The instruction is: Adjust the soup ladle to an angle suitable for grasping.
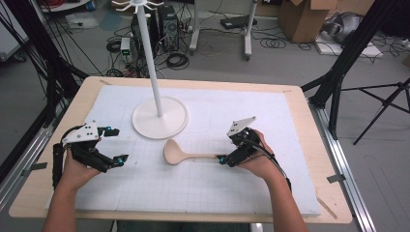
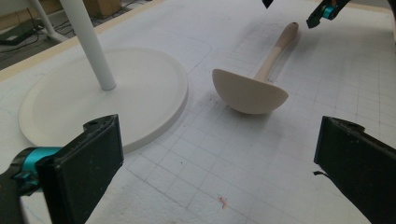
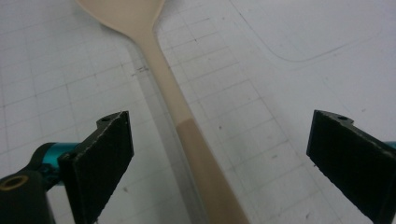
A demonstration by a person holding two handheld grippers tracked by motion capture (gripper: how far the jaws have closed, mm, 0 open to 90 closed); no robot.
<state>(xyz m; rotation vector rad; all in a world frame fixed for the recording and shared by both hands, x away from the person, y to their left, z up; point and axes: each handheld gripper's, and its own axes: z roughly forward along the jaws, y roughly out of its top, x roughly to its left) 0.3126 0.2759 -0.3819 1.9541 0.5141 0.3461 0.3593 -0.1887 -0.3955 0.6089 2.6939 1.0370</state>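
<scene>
The right claw (image 3: 219, 154) is held spread, its jaws straddling the handle of the wooden ladle (image 1: 183, 153) without contact. The left claw (image 2: 217, 168) is likewise spread and empty. The ladle lies on the tabletop (image 1: 290, 145), just beside the white stand base (image 1: 159, 123)

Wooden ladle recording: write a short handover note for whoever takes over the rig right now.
Right gripper: open, jaws on either side of the ladle handle's end, pads not yet pressing.
Left gripper: open, holding nothing, left of the bowl.
Ladle lies flat on the white mat, in front of the stand.
Done: approach lined up.
Left: close on the handle and lift; probably hang it on the stand.
</scene>
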